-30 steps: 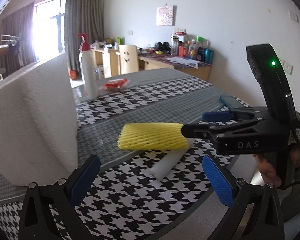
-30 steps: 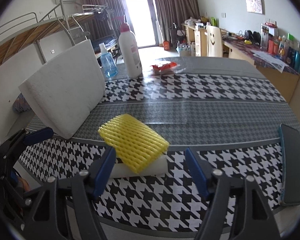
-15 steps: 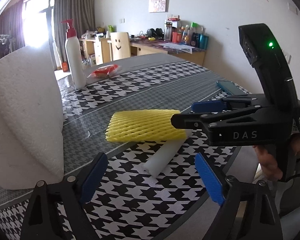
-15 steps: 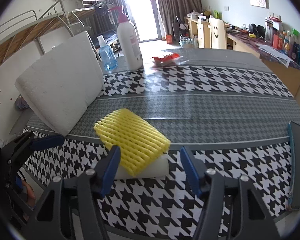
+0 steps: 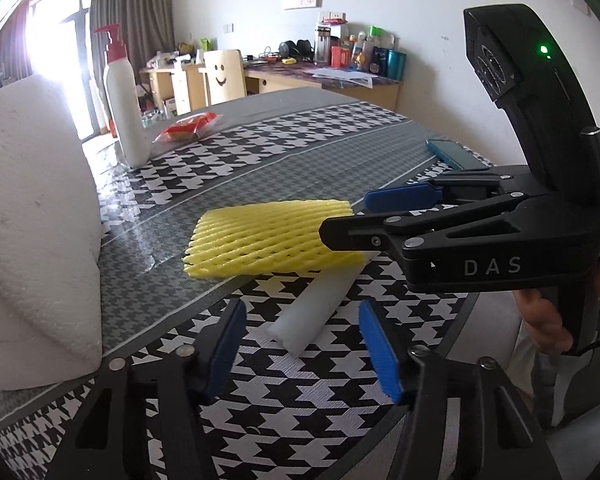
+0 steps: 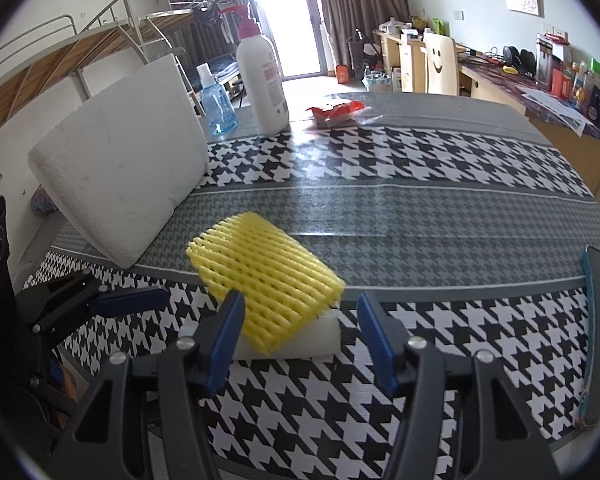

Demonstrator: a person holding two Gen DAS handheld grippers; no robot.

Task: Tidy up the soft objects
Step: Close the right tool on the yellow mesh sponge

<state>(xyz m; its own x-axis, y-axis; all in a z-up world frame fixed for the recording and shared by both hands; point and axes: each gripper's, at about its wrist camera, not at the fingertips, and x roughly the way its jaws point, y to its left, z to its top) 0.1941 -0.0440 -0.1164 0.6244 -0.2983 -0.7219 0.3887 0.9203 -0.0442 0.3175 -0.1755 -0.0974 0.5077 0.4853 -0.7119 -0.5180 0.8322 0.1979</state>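
Nearest the left wrist camera, the left claw (image 5: 302, 344) hangs with its blue pads apart, holding nothing, just before a white foam roll (image 5: 312, 306) on the houndstooth bench (image 5: 260, 160). The right claw (image 6: 300, 330) is likewise spread wide, its pads on either side of the yellow foam net (image 6: 264, 280), which lies tilted across that roll. Further back a large white foam block (image 6: 120, 176) leans at the bench's edge, then a white pump bottle (image 6: 262, 88).
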